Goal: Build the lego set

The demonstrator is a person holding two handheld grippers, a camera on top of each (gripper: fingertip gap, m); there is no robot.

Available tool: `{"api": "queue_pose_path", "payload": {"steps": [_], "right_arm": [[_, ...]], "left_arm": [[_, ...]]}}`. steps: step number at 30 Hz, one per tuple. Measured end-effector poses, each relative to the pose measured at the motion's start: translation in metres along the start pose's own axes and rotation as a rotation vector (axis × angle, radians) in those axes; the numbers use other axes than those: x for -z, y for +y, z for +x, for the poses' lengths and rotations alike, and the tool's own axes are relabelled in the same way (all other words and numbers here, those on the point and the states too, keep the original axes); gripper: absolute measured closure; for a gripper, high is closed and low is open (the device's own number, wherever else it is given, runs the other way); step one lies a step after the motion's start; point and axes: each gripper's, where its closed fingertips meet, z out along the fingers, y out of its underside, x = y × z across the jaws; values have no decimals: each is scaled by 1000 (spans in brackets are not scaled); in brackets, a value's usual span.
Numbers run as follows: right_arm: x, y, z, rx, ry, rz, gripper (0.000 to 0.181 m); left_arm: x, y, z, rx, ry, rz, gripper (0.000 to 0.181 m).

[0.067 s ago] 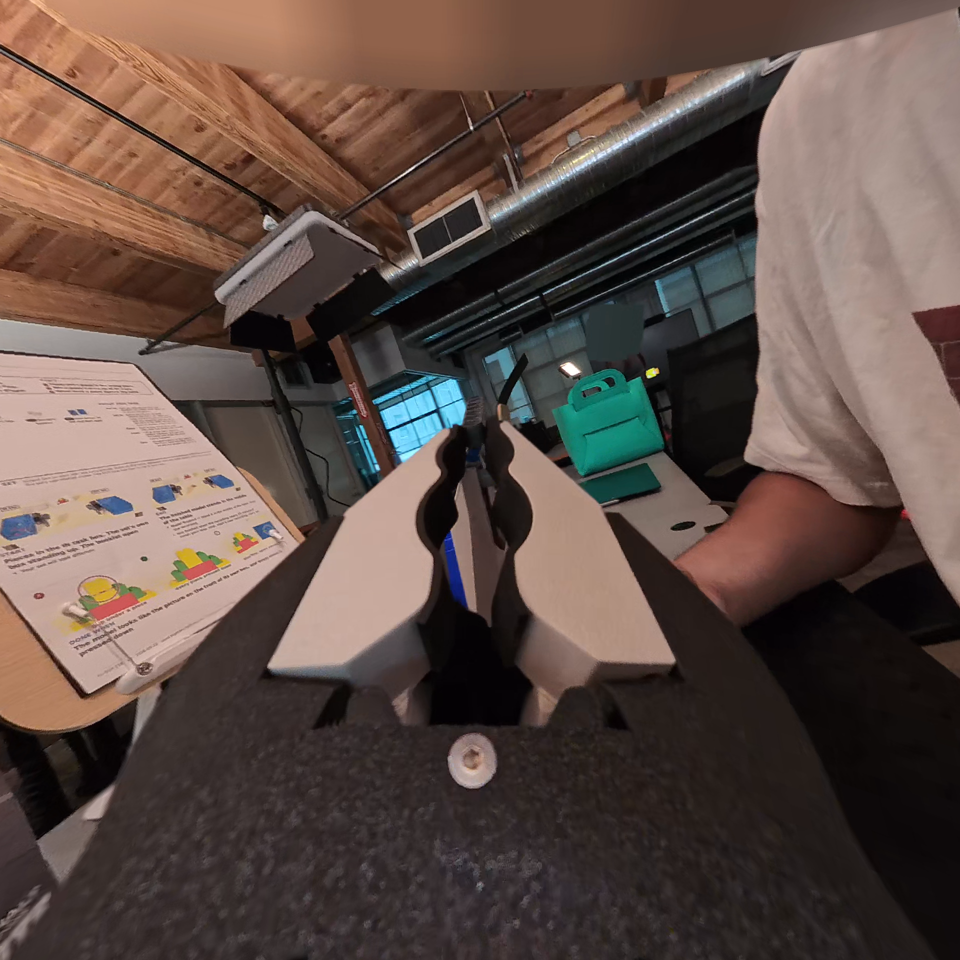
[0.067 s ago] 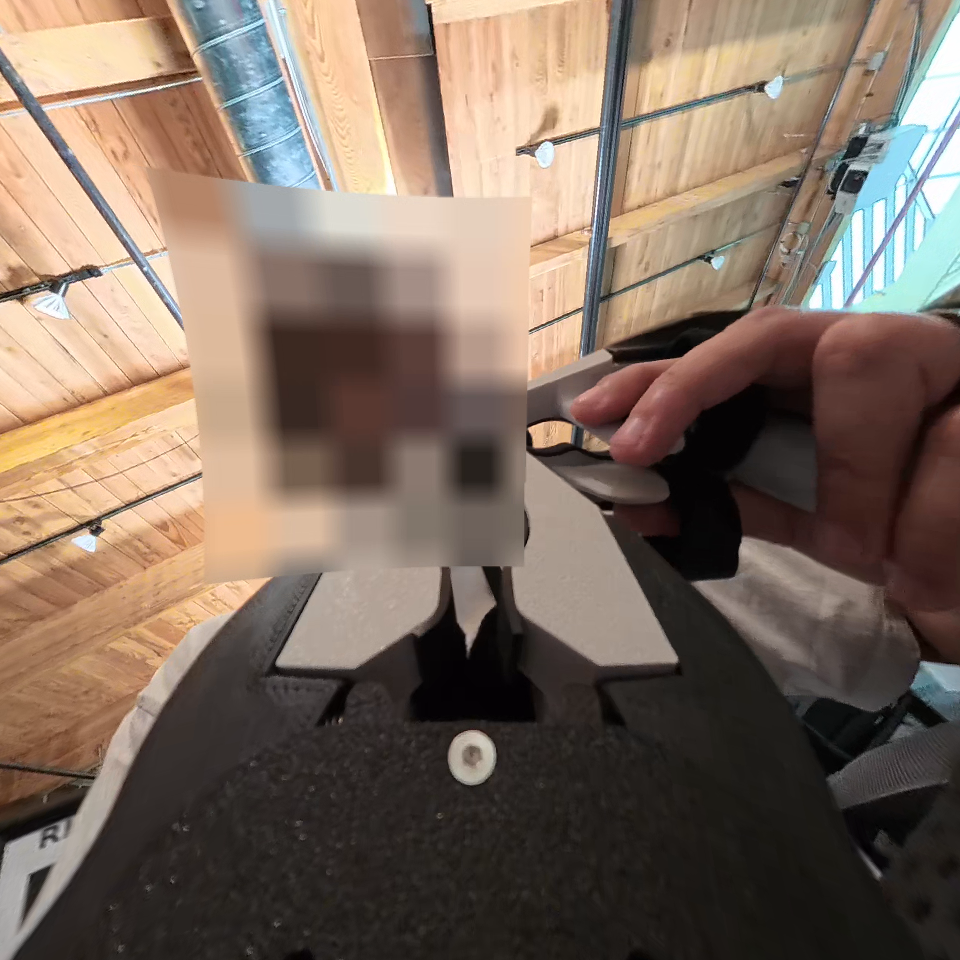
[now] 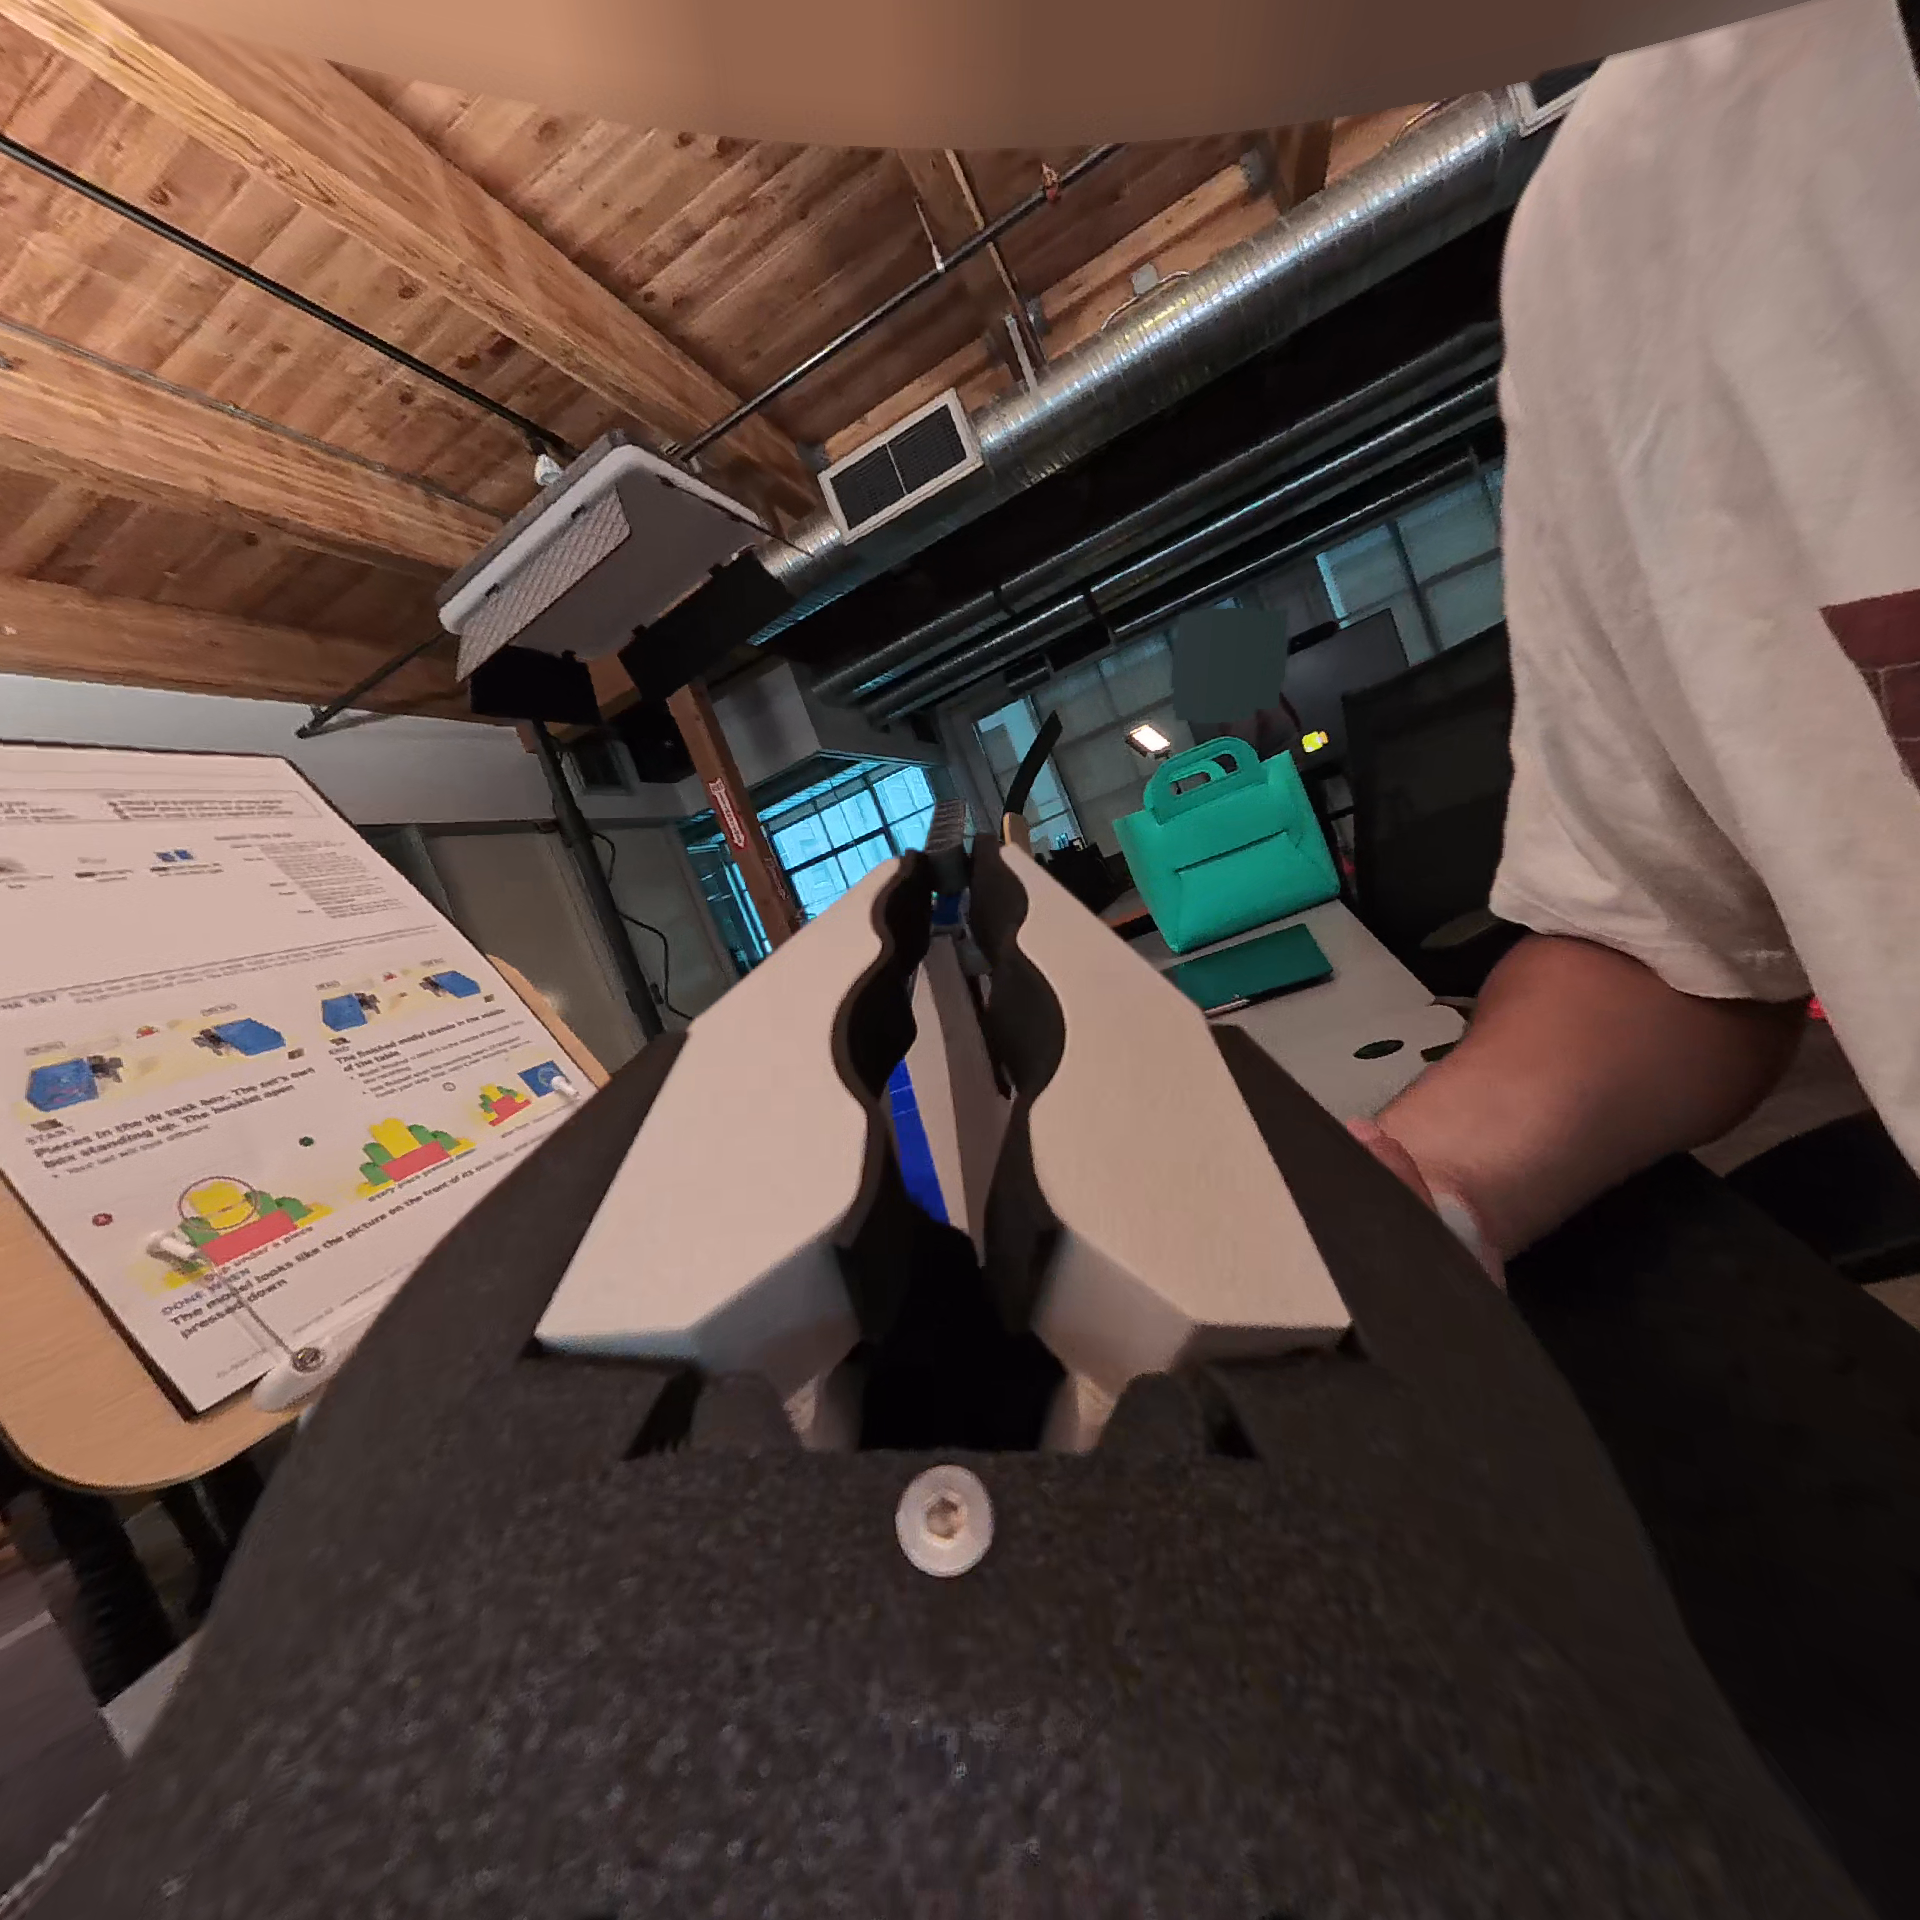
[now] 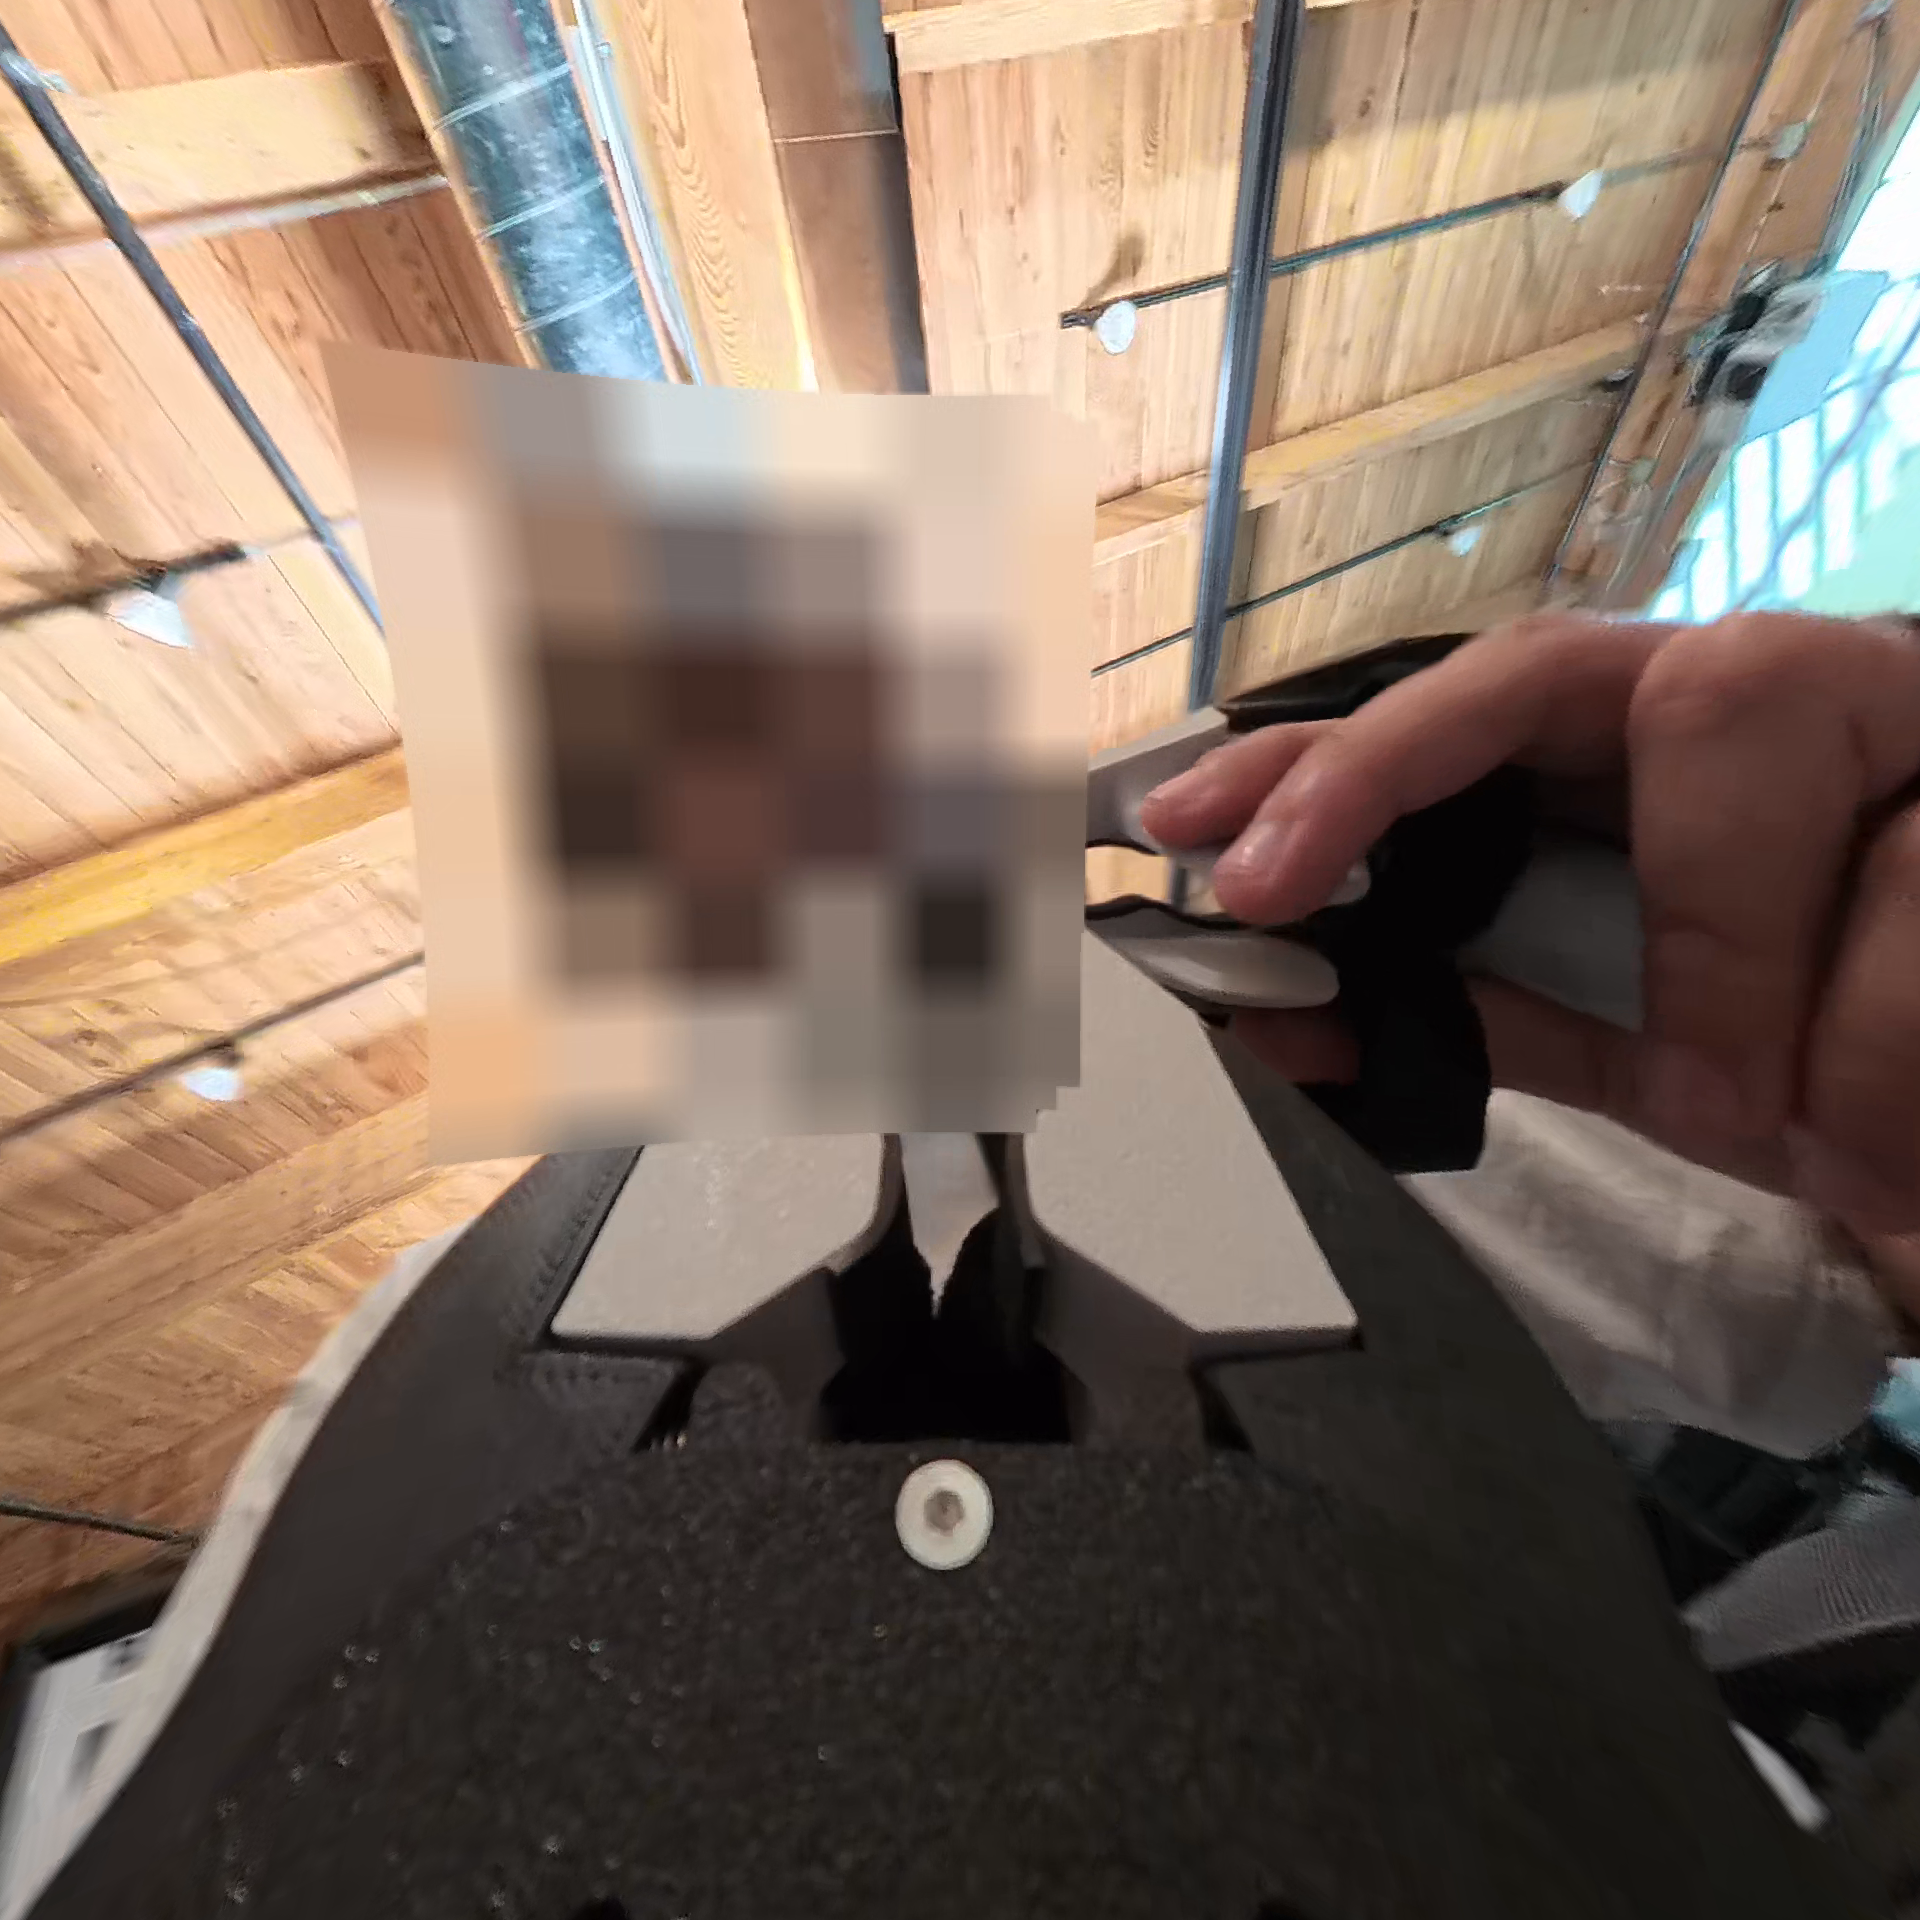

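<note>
Nothing has shifted: left tool (image 3: 951, 883) tilts up, fingers nearly closed, empty, beside the instruction sheet (image 3: 223, 1049); right tool's (image 4: 951, 1195) tips hidden, grip unclear.

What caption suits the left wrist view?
Grey two-finger tongs nearly closed, raised toward a timber ceiling, illustrated paper instruction sheet at left.

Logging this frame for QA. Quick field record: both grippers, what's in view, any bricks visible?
left gripper: fingers nearly together, nothing clearly held, aimed up toward the room
right gripper: tips hidden by a blur patch, state unclear, aimed at the wooden ceiling
hand: wrapped around the other gripper's grip
instruction sheet: propped on a wooden stand, left
green bag: on a far table
loose bricks: none visible
</note>
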Motion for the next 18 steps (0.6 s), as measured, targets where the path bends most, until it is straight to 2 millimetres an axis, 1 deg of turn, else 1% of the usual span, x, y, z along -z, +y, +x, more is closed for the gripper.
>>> {"api": "queue_pose_path", "payload": {"steps": [2,3,5,10,14,18], "right_arm": [[-2,4,1,-116,-64,0,177],[-2,4,2,-132,-67,-1,177],[-4,4,4,-96,-33,-15,177],[-9,14,3,-209,-103,-40,177],[-14,21,-1,-178,-112,-82,177],[-12,21,0,-67,-14,-124,177]], "left_arm": [[0,-2,2,-30,9,-2,175],[1,-2,2,-51,11,-8,175],[3,-4,2,-88,19,-15,175],[2,-11,11,-176,31,1,175],[0,-14,15,-200,30,5,175],[1,-11,15,-183,29,-8,175]]}}
